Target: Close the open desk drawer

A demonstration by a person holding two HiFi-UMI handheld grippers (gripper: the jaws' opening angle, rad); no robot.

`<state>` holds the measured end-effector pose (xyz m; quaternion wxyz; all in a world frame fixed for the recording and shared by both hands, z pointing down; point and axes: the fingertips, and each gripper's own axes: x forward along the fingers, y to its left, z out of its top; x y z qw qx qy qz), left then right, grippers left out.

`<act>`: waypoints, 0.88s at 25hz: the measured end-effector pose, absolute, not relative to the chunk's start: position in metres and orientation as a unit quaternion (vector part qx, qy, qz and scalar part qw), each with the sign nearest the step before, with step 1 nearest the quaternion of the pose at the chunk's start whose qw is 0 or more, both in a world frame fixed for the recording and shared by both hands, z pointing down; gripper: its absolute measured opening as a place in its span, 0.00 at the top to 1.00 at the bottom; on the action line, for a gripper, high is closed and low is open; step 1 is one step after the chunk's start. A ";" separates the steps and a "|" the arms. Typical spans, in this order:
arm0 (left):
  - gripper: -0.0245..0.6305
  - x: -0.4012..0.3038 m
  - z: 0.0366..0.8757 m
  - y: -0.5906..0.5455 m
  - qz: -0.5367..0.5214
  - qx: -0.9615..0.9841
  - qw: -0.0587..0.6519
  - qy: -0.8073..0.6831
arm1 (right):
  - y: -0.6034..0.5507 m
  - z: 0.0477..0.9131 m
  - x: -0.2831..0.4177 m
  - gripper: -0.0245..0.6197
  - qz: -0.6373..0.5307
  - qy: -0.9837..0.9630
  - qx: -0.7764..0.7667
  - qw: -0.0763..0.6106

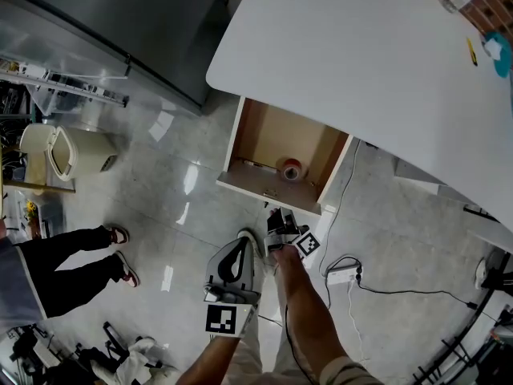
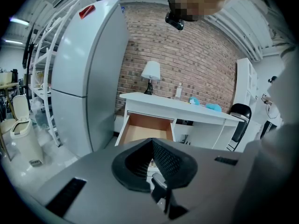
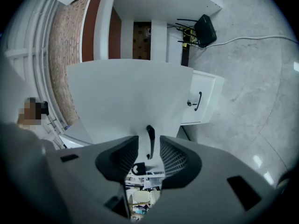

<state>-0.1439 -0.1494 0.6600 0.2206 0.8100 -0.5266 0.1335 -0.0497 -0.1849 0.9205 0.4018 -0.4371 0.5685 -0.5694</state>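
ok so the desk drawer (image 1: 264, 189) is sitting pulled right out from under the white desk (image 1: 361, 62), wooden inside showing, with a roll of tape (image 1: 292, 168) lying near its front panel, a bit right of middle; the right gripper (image 3: 148, 146) is hovering right at the drawer's white front, and its tongs are standing wide with the black handle (image 3: 149, 130) sitting in the gap between them; the pads aren't pressing on it, there's a gap showing on both sides; the left gripper (image 2: 152, 141) is hanging just behind the right one in the head view, tongs pinched together at the tips with nothing in them, facing the open drawer from a way back; a grey fridge (image 2: 88, 78) is standing left of the desk and a lamp (image 2: 150, 73) is sitting on the desktop by the brick wall (image 2: 196, 64); on the floor a white power strip (image 1: 341, 276) is lying right of the grippers and a beige bin (image 1: 68, 152) is sitting off to the left.
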 end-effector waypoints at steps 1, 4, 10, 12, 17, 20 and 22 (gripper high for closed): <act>0.95 -0.144 0.661 -0.149 0.134 0.810 0.221 -0.526 | -0.188 0.921 -0.051 0.76 -0.569 0.572 -0.435 0.399; 0.95 -0.147 0.663 -0.151 0.133 0.811 0.218 -0.527 | -0.192 0.926 -0.054 0.76 -0.574 0.572 -0.436 0.393; 0.95 -0.152 0.663 -0.151 0.133 0.810 0.218 -0.528 | -0.201 0.924 -0.055 0.90 -0.563 0.568 -0.451 0.398; 0.95 -0.153 0.662 -0.152 0.131 0.810 0.218 -0.529 | -0.200 0.925 -0.054 0.91 -0.563 0.560 -0.459 0.399; 0.95 -0.155 0.659 -0.152 0.128 0.811 0.216 -0.528 | -0.199 0.922 -0.055 0.91 -0.564 0.558 -0.458 0.401; 0.95 -0.155 0.660 -0.150 0.129 0.810 0.219 -0.529 | -0.198 0.911 -0.054 0.91 -0.554 0.569 -0.448 0.410; 0.95 -0.156 0.660 -0.150 0.129 0.809 0.220 -0.530 | -0.200 0.901 -0.054 0.91 -0.548 0.576 -0.440 0.417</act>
